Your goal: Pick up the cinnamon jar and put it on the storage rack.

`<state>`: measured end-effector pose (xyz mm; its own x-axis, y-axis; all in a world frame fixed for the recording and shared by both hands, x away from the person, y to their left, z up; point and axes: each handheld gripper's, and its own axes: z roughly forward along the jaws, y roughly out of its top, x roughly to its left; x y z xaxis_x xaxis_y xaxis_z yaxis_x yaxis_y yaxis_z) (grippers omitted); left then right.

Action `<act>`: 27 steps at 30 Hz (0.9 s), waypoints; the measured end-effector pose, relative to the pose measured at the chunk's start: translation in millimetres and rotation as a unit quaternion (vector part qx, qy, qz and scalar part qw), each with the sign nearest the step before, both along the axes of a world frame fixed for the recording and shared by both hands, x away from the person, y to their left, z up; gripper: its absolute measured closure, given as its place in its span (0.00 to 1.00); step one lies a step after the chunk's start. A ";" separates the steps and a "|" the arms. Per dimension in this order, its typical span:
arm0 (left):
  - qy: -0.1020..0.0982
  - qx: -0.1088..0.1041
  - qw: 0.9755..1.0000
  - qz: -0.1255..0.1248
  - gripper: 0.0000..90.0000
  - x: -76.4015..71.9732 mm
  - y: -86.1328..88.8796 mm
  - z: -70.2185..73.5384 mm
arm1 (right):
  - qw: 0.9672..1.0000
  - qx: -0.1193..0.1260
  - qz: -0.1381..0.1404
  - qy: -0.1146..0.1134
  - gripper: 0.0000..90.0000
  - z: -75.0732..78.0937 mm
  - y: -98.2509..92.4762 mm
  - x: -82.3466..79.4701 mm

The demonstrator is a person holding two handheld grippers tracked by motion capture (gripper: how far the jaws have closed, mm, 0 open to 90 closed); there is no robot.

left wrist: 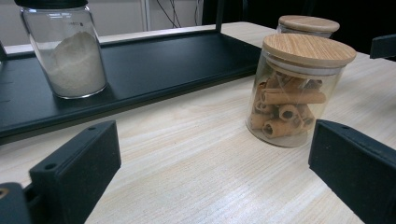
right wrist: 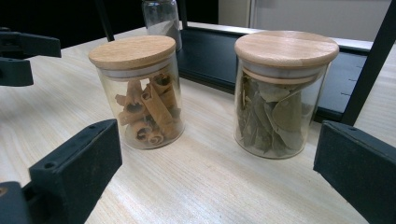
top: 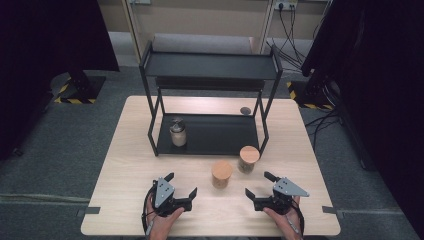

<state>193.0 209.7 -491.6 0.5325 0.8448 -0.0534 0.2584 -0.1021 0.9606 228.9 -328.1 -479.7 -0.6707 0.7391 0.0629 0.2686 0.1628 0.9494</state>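
Grippers rest low on the pale wooden bench point(top: 125, 150), one in each of the person's hands at its near edge: the left gripper point(top: 181, 189) and the right gripper point(top: 260, 186) both have their black jaws spread wide apart, gripping nothing. From the high view, a black two-tier metal rack point(top: 210, 67) stands at the far middle of the bench, and between it and the grippers sit two glass jars with round wooden lids, close together but apart. The left gripper view brings out what the high view cannot: the nearer clear jar of rolled cinnamon sticks point(left wrist: 294, 93) has its contents plain to see, and a black-lidded glass jar of white powder point(left wrist: 67, 51) stands on the rack's lower tray, its lid cut off by the picture's top edge. The second wooden-lidded jar point(left wrist: 308, 23) is mostly hidden there behind the cinnamon jar; the right gripper view shows it holds dried green leaves point(right wrist: 280, 93) and stands just in front of the rack's tray. A small dark round thing point(top: 245, 110) behind the rack is too small to make out.
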 end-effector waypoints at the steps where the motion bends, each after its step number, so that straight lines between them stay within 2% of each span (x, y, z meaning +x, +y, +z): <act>1: 0.000 0.000 1.000 0.001 0.02 -0.3 -0.5 -0.1 | 1.000 0.000 0.000 0.000 0.01 0.0 0.2 0.0; 10: 0.002 -0.004 1.000 0.000 0.02 -0.4 -0.5 -0.2 | 1.000 0.000 0.005 0.001 0.01 0.1 2.6 0.4; 27: 0.001 0.001 1.000 0.000 0.02 -0.9 -2.1 0.5 | 1.000 -0.002 0.023 0.000 0.01 0.4 14.5 3.3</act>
